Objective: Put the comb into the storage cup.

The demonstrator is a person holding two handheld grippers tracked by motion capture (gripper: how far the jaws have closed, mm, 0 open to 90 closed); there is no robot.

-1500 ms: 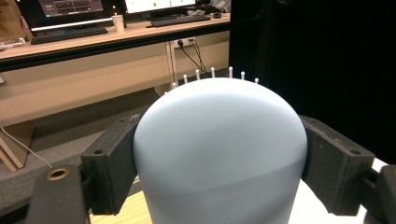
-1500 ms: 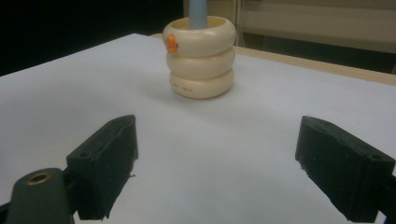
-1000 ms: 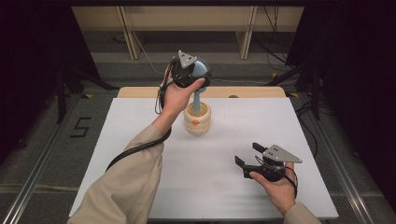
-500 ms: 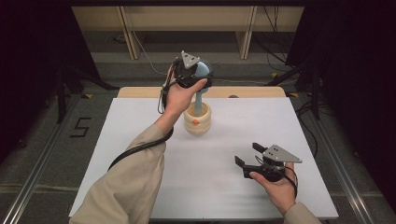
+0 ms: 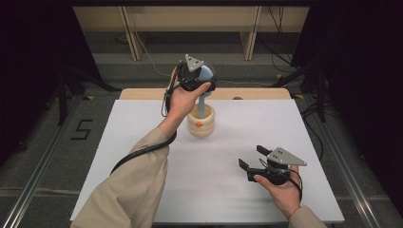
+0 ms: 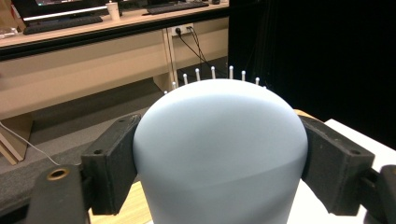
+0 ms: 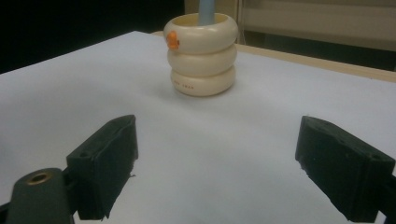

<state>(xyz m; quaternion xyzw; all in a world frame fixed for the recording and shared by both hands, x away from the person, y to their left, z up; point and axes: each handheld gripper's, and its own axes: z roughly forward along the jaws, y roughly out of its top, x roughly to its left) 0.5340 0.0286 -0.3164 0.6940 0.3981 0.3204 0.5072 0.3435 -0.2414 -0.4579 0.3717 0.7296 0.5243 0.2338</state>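
A pale blue hairbrush (image 5: 204, 92) stands upright with its handle in a cream ribbed holder (image 5: 201, 122) at the table's far middle. My left gripper (image 5: 199, 78) is shut on the brush head (image 6: 219, 149), one jaw on each side, white bristle tips above it. The holder (image 7: 201, 53) carries a small orange mark, and the blue handle (image 7: 207, 9) rises from it. My right gripper (image 5: 252, 159) rests low over the table at the near right, open, with nothing between its jaws and its own view (image 7: 215, 163) facing the holder.
The white table top (image 5: 142, 142) has a wooden strip along its far edge (image 5: 142, 93). Beyond it stand wooden desk legs (image 5: 130, 28) and cables on a grey floor. A black cable (image 5: 138, 154) trails from the left gripper along the sleeve.
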